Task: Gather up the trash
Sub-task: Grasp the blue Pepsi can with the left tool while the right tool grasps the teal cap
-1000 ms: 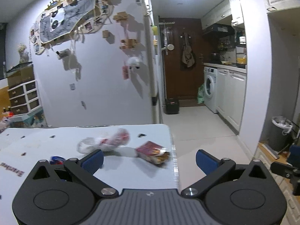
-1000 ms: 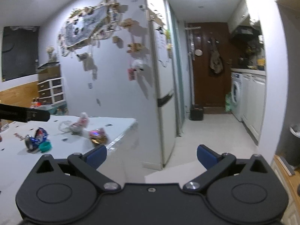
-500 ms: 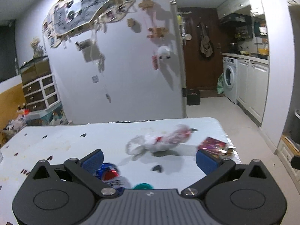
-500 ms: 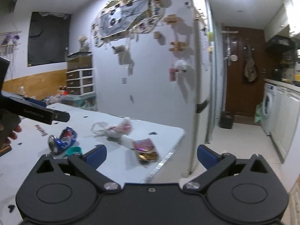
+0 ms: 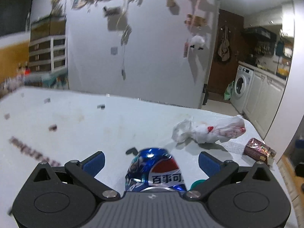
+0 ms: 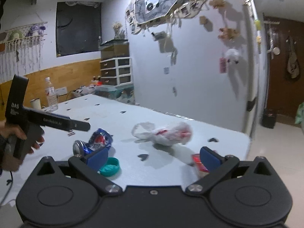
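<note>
A crushed blue Pepsi can [image 5: 155,171] lies on the white table [image 5: 79,125], between the wide-apart fingers of my open left gripper [image 5: 151,161], touching neither. A teal cap [image 5: 196,183] peeks out beside its right finger. Farther right lie a crumpled white plastic bag [image 5: 209,131] with red print and a red-brown wrapper [image 5: 259,151] near the table's corner. My right gripper [image 6: 153,156] stands open above the table, holding nothing. In its view are the can [image 6: 93,142], cap [image 6: 110,167], bag [image 6: 165,133] and the wrapper [image 6: 197,160], half hidden behind the right finger. A hand [image 6: 19,133] holds the left gripper [image 6: 57,122] above the can.
A water bottle [image 6: 51,96] and a cup [image 6: 35,103] stand at the table's far left. Drawers [image 6: 117,70] line the back wall. A decorated white wall [image 6: 199,76] rises behind the table. The table's right edge [image 6: 247,142] drops to the kitchen floor, where a washing machine [image 5: 241,87] stands.
Both grippers swung left toward the table. The left one came down so that the can now lies between its fingers. The trash sits closer in the right view.
</note>
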The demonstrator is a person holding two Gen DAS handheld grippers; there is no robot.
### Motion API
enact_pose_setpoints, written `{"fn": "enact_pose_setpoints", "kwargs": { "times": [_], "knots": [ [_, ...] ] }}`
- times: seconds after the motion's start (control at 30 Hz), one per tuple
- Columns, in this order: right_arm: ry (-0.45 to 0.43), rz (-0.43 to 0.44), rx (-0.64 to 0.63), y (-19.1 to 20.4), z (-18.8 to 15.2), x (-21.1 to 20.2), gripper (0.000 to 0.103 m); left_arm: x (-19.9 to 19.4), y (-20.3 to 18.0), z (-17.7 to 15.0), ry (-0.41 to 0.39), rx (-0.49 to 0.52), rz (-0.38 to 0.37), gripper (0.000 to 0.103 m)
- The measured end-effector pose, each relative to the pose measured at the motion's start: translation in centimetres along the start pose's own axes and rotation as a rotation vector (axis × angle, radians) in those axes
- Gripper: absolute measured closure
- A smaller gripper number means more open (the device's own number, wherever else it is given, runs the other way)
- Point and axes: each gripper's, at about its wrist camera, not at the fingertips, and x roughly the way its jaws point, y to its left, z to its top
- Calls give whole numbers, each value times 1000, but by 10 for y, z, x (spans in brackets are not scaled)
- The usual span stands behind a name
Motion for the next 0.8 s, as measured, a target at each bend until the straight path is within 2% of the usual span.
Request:
{"fn": "enact_pose_setpoints", "kwargs": {
  "times": [0.13, 0.33, 0.4, 0.5, 0.57, 0.67, 0.77, 0.8],
  "knots": [
    [45, 53, -19, 14, 0, 33, 0, 9, 19, -8, 10, -77, -51, 0],
    [161, 89, -133, 40, -6, 78, 2, 19, 36, -18, 36, -146, -98, 0],
    [205, 110, -171, 51, -7, 92, 15, 21, 40, -20, 42, -168, -119, 0],
    [299, 126, -243, 67, -10, 112, 28, 22, 44, -22, 40, -208, -162, 0],
    [326, 128, -255, 74, -12, 121, 32, 23, 44, -23, 48, -222, -187, 0],
    [348, 132, -230, 79, -13, 133, 42, 25, 41, -25, 72, -222, -197, 0],
    [334, 144, -205, 82, -15, 135, 53, 23, 37, -27, 75, -230, -230, 0],
    [333, 147, -195, 82, -15, 134, 53, 21, 35, -28, 75, -233, -246, 0]
  ]
}}
